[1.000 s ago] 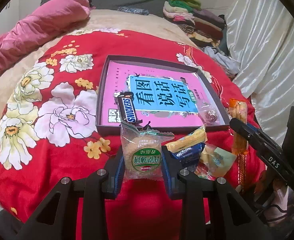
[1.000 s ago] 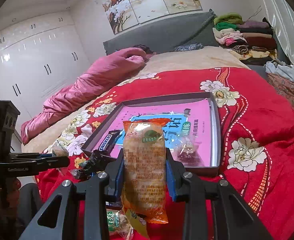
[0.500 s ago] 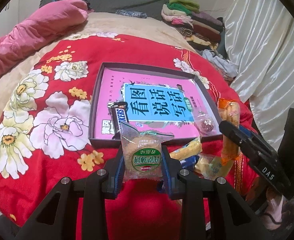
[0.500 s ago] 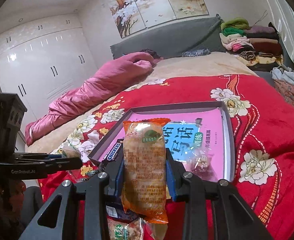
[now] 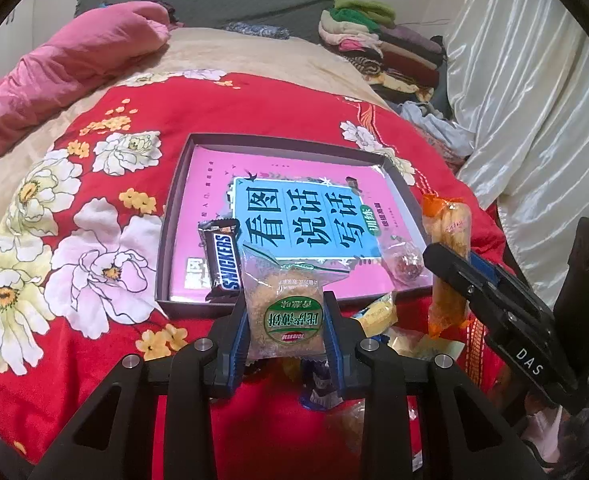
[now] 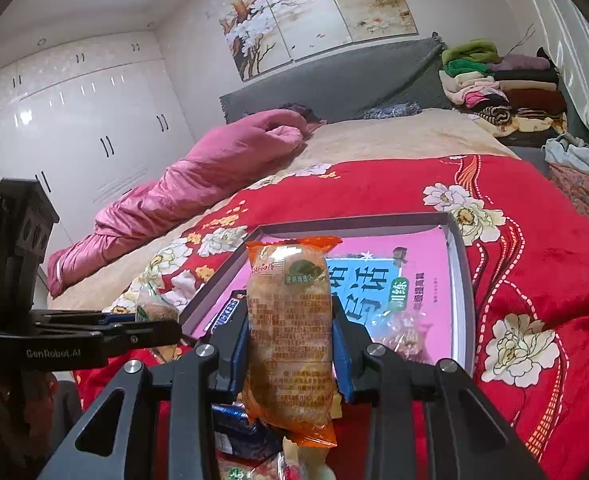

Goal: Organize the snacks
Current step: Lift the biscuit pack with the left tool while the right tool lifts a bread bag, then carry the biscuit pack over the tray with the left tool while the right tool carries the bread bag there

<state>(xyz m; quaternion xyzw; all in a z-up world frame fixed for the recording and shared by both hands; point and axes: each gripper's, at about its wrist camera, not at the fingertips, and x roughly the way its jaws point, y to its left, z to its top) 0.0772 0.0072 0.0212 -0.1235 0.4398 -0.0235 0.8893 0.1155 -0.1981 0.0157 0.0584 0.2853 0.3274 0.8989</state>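
A: What are we holding right now?

B: Two snacks, one in each hand. Our left tongs (image 5: 287, 322) are clamped on a clear-wrapped round pastry (image 5: 288, 304) with a green label, gripped across its lower half. Our right tongs (image 6: 290, 350) are clamped on a long orange-wrapped cake (image 6: 290, 336), pinched at its middle so both ends stick out above and below the grip.

A: Where do they sit relative to the tray?

B: Both hang in the air just short of the near edge of a shallow dark tray (image 5: 174, 208) on the bed. The tray lies straight ahead of both tongs. Inside it we see a pink and blue book (image 5: 294, 216), a Snickers bar (image 5: 224, 258) ahead and to the left of the left tongs, and a small clear-wrapped sweet (image 5: 404, 260) ahead and to the right. Below and to the right of the left tongs, a loose pile of other snacks (image 5: 378, 312) rests on the red flowered blanket (image 5: 94, 240).

A: How will these two handle?

B: We judge both to be light and soft. The wrappers are thin, glossy film, so they may slip, and the pastry looks crumbly, so a hard squeeze could crush it. The long cake would likely sag or swing if held by an end, so the middle hold suits it. For the pastry, holding across the widest part of the body, not the crimped film edge, seems safest.

A: And the next move?

B: Probably carrying both forward over the tray rim and letting go gently.
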